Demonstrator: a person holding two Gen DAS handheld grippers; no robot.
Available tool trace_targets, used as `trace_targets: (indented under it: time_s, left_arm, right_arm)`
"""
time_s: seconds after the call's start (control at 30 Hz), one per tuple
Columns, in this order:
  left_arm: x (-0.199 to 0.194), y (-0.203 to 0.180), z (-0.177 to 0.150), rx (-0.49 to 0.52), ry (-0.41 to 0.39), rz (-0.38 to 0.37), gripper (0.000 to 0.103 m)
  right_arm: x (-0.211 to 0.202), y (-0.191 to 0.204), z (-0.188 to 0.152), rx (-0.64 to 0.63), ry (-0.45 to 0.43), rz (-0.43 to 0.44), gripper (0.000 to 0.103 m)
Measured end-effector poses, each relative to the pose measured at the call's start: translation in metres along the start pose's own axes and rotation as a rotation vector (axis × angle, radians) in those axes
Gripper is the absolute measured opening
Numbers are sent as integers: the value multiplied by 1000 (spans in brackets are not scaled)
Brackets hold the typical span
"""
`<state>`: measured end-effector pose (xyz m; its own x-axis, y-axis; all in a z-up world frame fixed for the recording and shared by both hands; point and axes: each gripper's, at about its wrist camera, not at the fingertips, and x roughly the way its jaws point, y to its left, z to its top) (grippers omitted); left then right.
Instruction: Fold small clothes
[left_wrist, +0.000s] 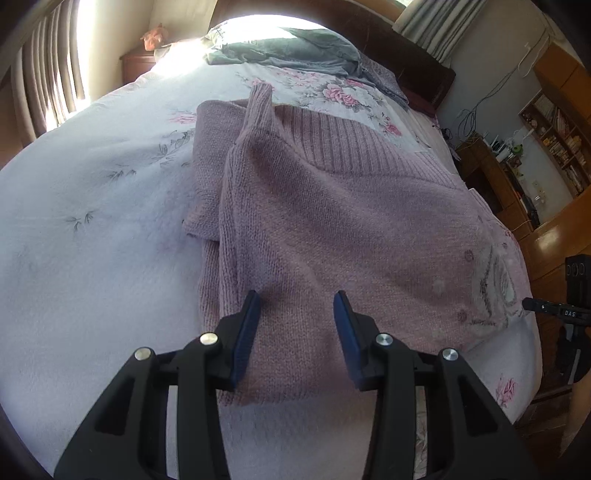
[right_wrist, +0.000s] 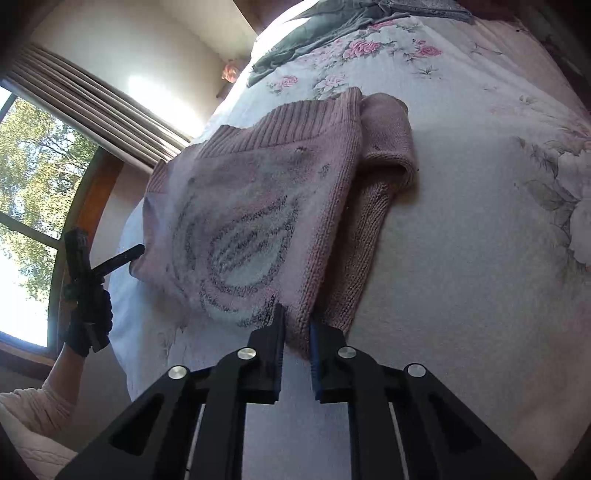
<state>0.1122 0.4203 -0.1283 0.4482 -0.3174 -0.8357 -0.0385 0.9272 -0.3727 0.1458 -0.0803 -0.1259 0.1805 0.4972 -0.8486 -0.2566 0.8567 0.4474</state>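
Right wrist view: right hand-held gripper (right_wrist: 297, 325) clamped narrow on the near edge of the pink knit sweater (right_wrist: 258, 206), pinching several stacked layers at the fold. Left wrist view: left hand-held gripper (left_wrist: 297, 314) spread wide, hovering over the plain side of the sweater (left_wrist: 325, 221), gripping nothing. Sweater position: flat on the floral bedspread (left_wrist: 92, 229), partly folded, one sleeve (left_wrist: 258, 107) doubled back across the body and ribbed hem toward the headboard. Judged risks from this state: uneven grip on the thick edge, with the lower layers slipping free on lifting and the fold opening; loose knit stretching or snagging on the finger pads under a one-sided pull; folded sleeve sliding off the body if the garment is dragged rather than lifted; far side sagging and creasing without a second hold from the open left hand-held gripper; bedspread caught between the fingers together with the knit, pulling the bedding up with it. Also near: grey garments (left_wrist: 288, 48) by the pillows, well apart from the sweater and unlikely to interfere.
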Motion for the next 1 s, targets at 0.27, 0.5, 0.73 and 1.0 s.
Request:
trace_targets:
  time_s: [0.27, 0.5, 0.73, 1.0]
  left_arm:
    - [-2, -3, 6, 2, 22, 37, 39]
    - [-34, -68, 49, 60, -110, -73, 48]
    - [16, -141, 88, 107, -52, -166, 51]
    - [81, -144, 90, 84, 50, -130, 50]
  right_arm:
    - [-1, -2, 2, 20, 8, 33, 19]
    - [-30, -16, 37, 87, -73, 23, 59]
    - [4, -55, 72, 211, -1, 81, 60]
    - [31, -84, 80, 317, -9, 219, 60]
